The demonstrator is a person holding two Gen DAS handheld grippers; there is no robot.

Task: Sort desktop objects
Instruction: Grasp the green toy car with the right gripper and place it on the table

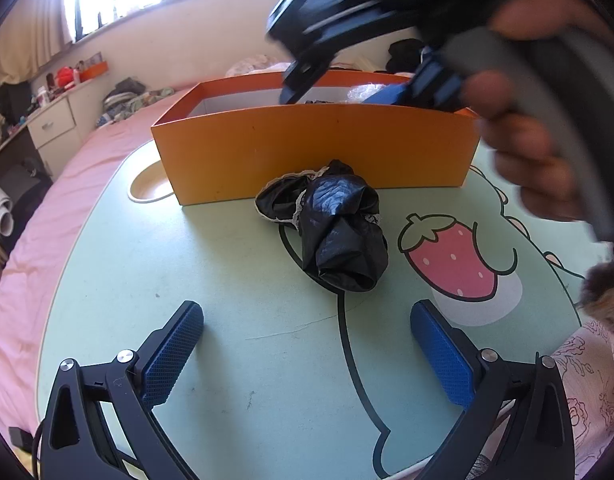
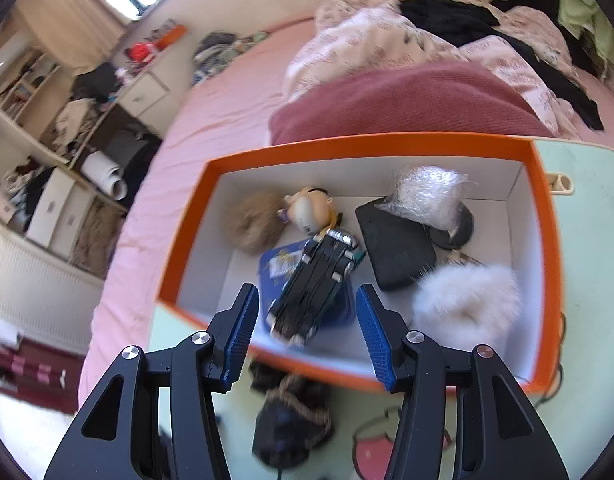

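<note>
Black crumpled plastic is what you have left: the bag (image 1: 331, 224) lies on the table (image 1: 235, 360) just in front of the box's (image 1: 307, 152) near wall, touching or almost touching it. Your left gripper (image 1: 307, 356) sits nearest you, low over the table, its fingers spread wide and empty, pointed at that bag. Your right gripper (image 2: 307, 328) is up over the box's near wall, fingers about half apart with nothing pressed between them; the toy car (image 2: 311, 280) seen between them lies down in the box, not in your grip.

Inside the box, moving away from that near wall: the toy car on a blue card (image 2: 279, 264), a white fluffy thing (image 2: 467, 296) to its right, a dark pouch (image 2: 395, 248), then a brown puff (image 2: 253, 220), a small doll head (image 2: 309, 206) and a wad of clear wrap (image 2: 427, 196) by the far wall.

By my reading most of the sorting is done. On the table in front of the box only the bag shows; whether anything lies elsewhere on the table cannot be told.
</note>
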